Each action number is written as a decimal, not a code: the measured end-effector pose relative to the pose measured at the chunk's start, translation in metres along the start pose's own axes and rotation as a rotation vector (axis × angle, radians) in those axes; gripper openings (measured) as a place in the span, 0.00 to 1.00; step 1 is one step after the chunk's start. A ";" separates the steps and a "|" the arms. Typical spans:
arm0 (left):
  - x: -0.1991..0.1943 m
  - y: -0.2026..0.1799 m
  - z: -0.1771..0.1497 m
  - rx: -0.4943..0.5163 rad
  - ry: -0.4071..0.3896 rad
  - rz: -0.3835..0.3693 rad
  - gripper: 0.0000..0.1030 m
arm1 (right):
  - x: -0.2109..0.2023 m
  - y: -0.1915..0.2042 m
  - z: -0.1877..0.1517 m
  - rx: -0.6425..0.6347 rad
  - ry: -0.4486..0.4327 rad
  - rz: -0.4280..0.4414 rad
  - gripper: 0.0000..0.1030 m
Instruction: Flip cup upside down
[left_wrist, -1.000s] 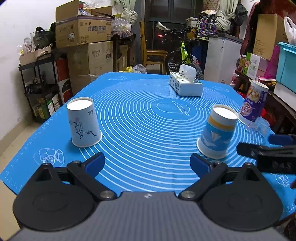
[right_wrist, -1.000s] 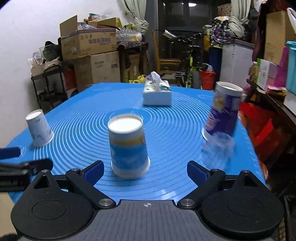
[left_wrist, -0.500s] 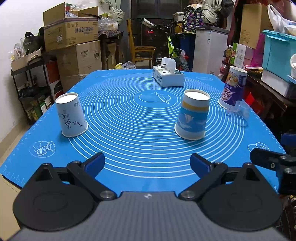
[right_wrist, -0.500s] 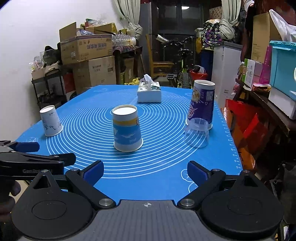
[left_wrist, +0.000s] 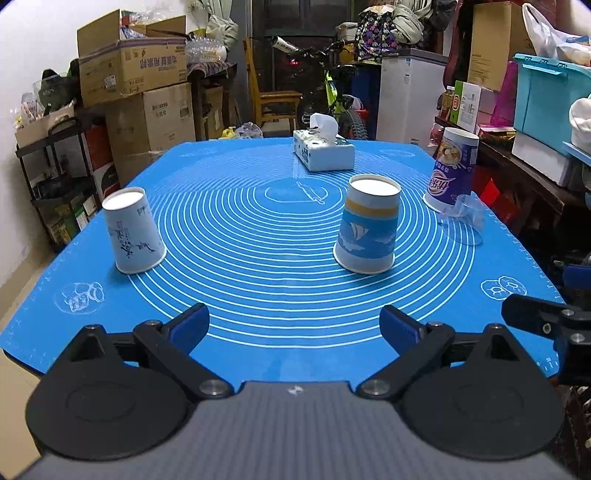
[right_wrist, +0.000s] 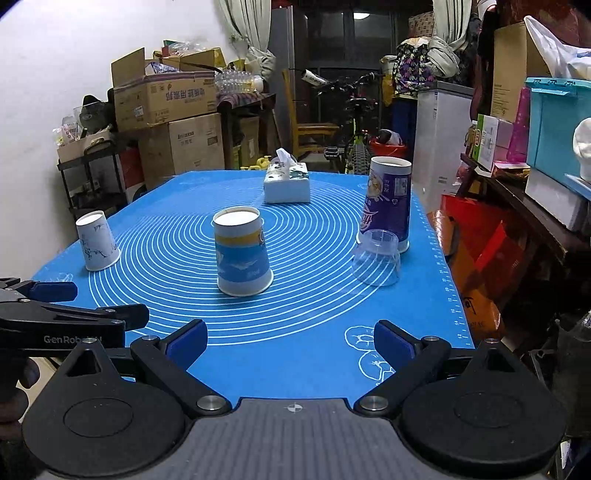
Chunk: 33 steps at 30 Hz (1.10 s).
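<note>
Cups on the blue mat (left_wrist: 280, 332) all appear to sit rim-down already, so the flipping looks done, or nearly so. Both claws are held back at the near edge of the desk with nothing between their fingers.

The left claw (left_wrist: 293, 326) is spread wide and empty. Ahead of it and off toward its left finger stands the white cup (left_wrist: 133, 230) with ink drawings, wide mouth on the mat. Ahead and toward its right finger is the blue sailboat cup (left_wrist: 367, 225), also base-up.

The right claw (right_wrist: 290, 339) is likewise wide open and holds nothing. The blue sailboat cup (right_wrist: 242, 253) lies ahead, slightly toward its left finger. Ahead toward its right finger, a clear plastic cup (right_wrist: 376, 258) sits inverted just in front of the tall purple cup (right_wrist: 388, 203), so close I cannot tell if they touch. A tissue box (right_wrist: 287, 182) sits far ahead.

Risks from here, as I judge them:
- The clear cup is hard to see; a sweeping finger could knock it, and it is near the desk's right edge.
- Light paper cups tip or crush easily if pinched hard.
- The two claws sit close together, so a careless move of one may bump the other.
</note>
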<state>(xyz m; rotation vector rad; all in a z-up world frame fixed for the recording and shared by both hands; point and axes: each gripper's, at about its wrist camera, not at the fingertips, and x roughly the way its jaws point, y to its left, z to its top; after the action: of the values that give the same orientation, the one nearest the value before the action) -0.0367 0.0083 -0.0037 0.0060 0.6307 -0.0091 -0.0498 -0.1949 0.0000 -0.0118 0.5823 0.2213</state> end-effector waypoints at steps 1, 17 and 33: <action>0.000 0.000 0.000 -0.002 0.002 -0.001 0.95 | 0.001 0.000 0.000 0.000 0.002 0.001 0.94; 0.001 -0.004 -0.002 0.009 0.005 -0.008 0.95 | 0.003 0.001 -0.001 -0.008 0.013 -0.008 0.94; 0.002 -0.002 -0.002 0.009 0.009 -0.009 0.95 | 0.008 0.000 0.000 -0.004 0.030 0.000 0.94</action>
<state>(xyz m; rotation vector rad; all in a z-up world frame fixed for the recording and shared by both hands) -0.0366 0.0059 -0.0068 0.0117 0.6398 -0.0208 -0.0434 -0.1931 -0.0038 -0.0194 0.6118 0.2229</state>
